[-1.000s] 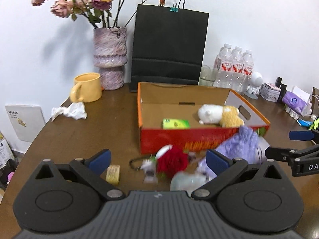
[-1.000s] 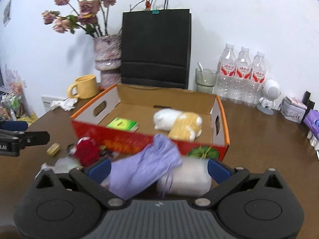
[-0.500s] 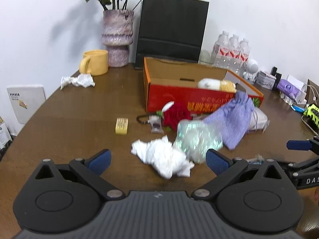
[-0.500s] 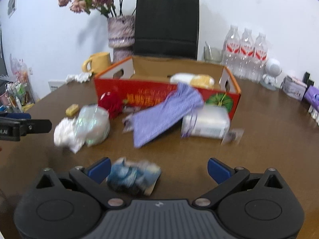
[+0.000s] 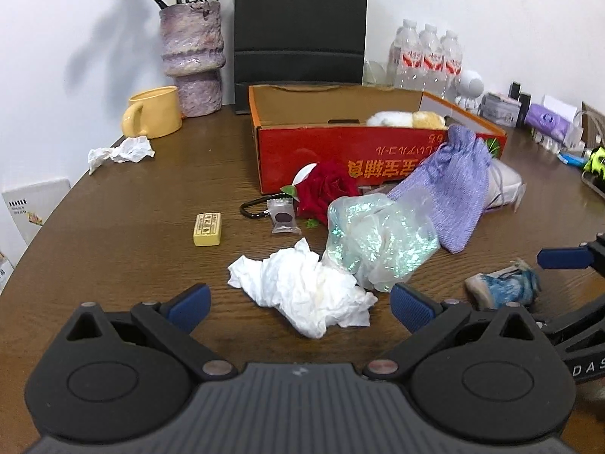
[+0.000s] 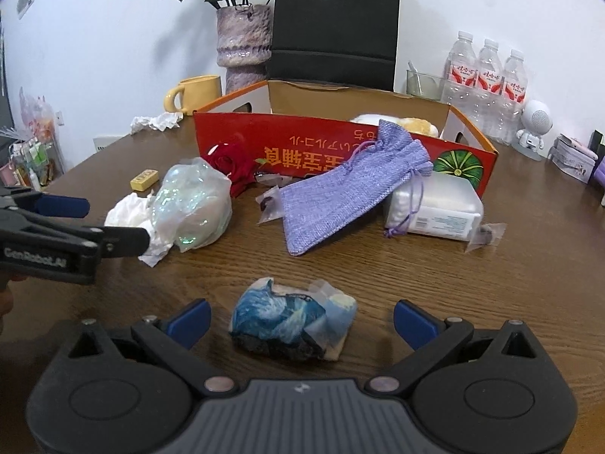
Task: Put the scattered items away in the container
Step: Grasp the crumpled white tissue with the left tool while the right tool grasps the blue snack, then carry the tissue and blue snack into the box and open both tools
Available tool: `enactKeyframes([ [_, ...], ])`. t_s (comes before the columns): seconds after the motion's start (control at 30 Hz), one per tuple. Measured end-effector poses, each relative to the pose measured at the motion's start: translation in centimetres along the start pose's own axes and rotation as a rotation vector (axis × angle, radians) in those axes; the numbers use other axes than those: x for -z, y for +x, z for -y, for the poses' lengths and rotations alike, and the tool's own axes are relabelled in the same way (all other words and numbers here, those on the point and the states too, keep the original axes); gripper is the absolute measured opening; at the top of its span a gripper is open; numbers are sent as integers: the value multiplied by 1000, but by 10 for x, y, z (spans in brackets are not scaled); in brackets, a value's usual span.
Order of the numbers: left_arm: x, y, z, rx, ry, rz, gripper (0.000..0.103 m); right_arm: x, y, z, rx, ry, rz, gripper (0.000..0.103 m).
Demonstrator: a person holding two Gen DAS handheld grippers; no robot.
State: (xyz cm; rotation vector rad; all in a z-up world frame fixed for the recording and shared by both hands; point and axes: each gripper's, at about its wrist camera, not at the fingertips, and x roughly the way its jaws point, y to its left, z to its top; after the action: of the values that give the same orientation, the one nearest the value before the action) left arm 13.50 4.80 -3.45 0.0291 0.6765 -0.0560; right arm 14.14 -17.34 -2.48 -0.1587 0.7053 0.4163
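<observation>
A red cardboard box [image 5: 355,159] [image 6: 332,151] stands open at mid-table with a white and yellow plush toy [image 5: 406,119] inside. In front of it lie a lilac drawstring pouch [image 6: 348,185], a red rose [image 5: 325,189], an iridescent plastic bag [image 5: 378,238], a crumpled white tissue [image 5: 306,291], a yellow eraser [image 5: 207,229], a wrapped sweet [image 5: 283,219] and a white packet [image 6: 435,208]. My left gripper [image 5: 298,306] is open just before the tissue. My right gripper [image 6: 300,319] is open around a blue patterned bundle [image 6: 291,321], which lies on the wood.
At the back stand a yellow mug [image 5: 153,111], a purple vase [image 5: 193,56] with dried flowers, a black paper bag [image 5: 300,22] and three water bottles [image 6: 487,79]. Another crumpled tissue [image 5: 121,151] lies near the mug. Small boxes and a white toy figure [image 6: 533,125] crowd the right edge.
Both grippers have pulled back from the box toward the near table edge. The tissue and the blue bundle have come into view between their open fingers.
</observation>
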Motion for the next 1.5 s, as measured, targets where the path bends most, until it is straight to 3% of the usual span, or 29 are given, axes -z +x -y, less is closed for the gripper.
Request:
enactKeyframes([
  [0.1,0,9,0,4,-4,-12,103,-1,6,-2,15,2,1,103],
  [0.17,1,12,1,10,10,-15,99,-1,8,-2,23,5,2,97],
  [0.23,4,14,2,10,35,-18,74,0,8,0,23,11,6,88],
  [0.27,5,13,2,22,38,-10,57,0,8,1,18,15,9,79],
  [0.3,6,11,2,32,41,-3,37,0,6,3,9,19,16,63],
  [0.33,7,8,1,41,43,2,31,0,5,5,5,23,23,59],
  [0.5,11,-5,-1,53,25,39,29,3,-4,9,-26,18,58,58],
  [1.0,11,-44,-12,59,-66,108,29,2,-30,23,-7,41,134,58],
  [1.2,-5,-49,-7,76,-60,146,30,-8,-37,30,2,41,174,58],
  [1.5,-55,-37,11,123,-29,229,30,-57,-36,55,40,40,284,58],
])
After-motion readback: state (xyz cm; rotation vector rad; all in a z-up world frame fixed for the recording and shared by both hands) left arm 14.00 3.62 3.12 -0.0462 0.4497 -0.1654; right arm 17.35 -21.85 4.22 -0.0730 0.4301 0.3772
